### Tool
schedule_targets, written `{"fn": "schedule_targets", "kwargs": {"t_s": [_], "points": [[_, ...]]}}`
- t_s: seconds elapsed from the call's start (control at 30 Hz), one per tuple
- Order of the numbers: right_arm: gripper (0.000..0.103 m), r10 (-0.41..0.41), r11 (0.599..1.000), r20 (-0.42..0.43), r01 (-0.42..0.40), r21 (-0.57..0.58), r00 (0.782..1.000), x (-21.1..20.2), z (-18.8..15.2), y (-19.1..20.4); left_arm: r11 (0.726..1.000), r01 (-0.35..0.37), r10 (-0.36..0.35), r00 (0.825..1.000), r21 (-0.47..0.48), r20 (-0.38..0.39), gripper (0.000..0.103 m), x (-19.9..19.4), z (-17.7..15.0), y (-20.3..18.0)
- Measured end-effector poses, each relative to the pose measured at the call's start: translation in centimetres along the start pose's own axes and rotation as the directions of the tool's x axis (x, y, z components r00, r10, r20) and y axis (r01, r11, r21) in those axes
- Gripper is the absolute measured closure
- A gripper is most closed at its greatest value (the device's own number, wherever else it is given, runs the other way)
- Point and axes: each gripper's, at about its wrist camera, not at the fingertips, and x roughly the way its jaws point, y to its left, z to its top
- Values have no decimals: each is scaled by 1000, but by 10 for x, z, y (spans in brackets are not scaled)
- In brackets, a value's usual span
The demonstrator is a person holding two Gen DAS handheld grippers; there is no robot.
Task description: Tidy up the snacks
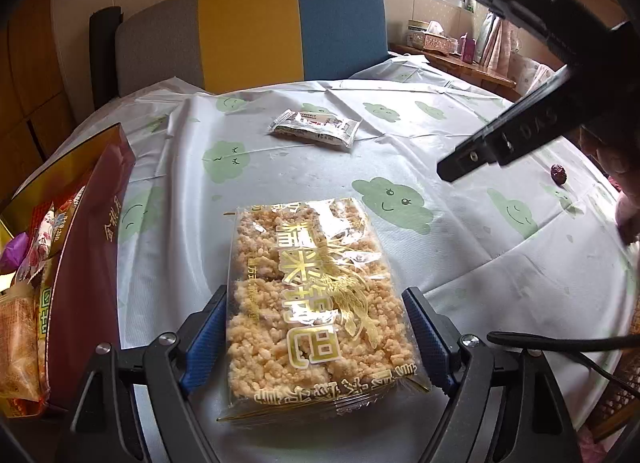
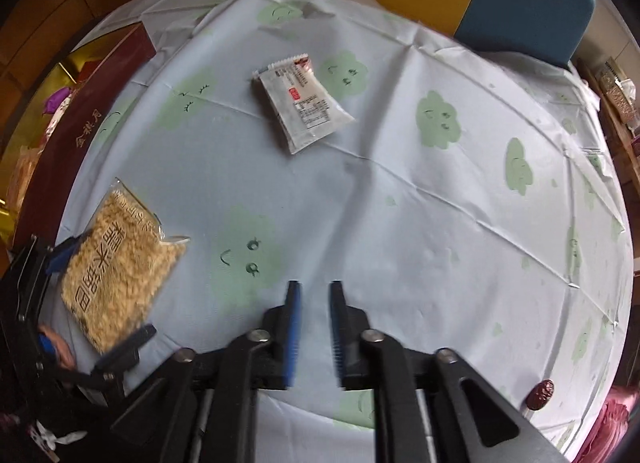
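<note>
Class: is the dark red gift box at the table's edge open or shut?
Open. The red gift box has no lid on, and wrapped snacks show inside it.

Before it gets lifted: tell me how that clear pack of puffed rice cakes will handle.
The rice cake pack is probably light: airy puffed grains fill it. Glossy film may slip between the left gripper pads. The crumbly slabs look brittle, so a hard squeeze could break them.
</note>
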Motion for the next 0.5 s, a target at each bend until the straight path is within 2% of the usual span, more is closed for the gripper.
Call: {"fn": "schedule_targets", "kwargs": {"t_s": [0.03,0.13,0.27,0.3,0.33,0.37,0.5], "points": [[67,4,1000,19,-5,8,1000,-4,0,-3,1000,-1,1,1000,0,0,19,0,0,0],[62,18,1000,71,-19,19,997,-9,10,-5,1000,-1,1,1000,2,0,19,0,0,-1],[59,-16,999,94,21,-49,995,0,47,8,1000,-1,1,1000,2,1,19,0,0,-1],[54,-25,997,98,32,-67,995,5,58,11,1000,-1,1,1000,2,2,19,0,0,-1],[48,-27,996,98,35,-79,995,9,69,13,1000,0,0,1000,2,1,19,0,0,-1],[46,-26,995,96,35,-91,995,14,77,14,1000,1,-1,1000,1,2,19,0,0,0],[45,-55,985,55,63,-159,997,42,114,21,1000,3,-3,1000,0,5,19,0,-1,-1]]}}
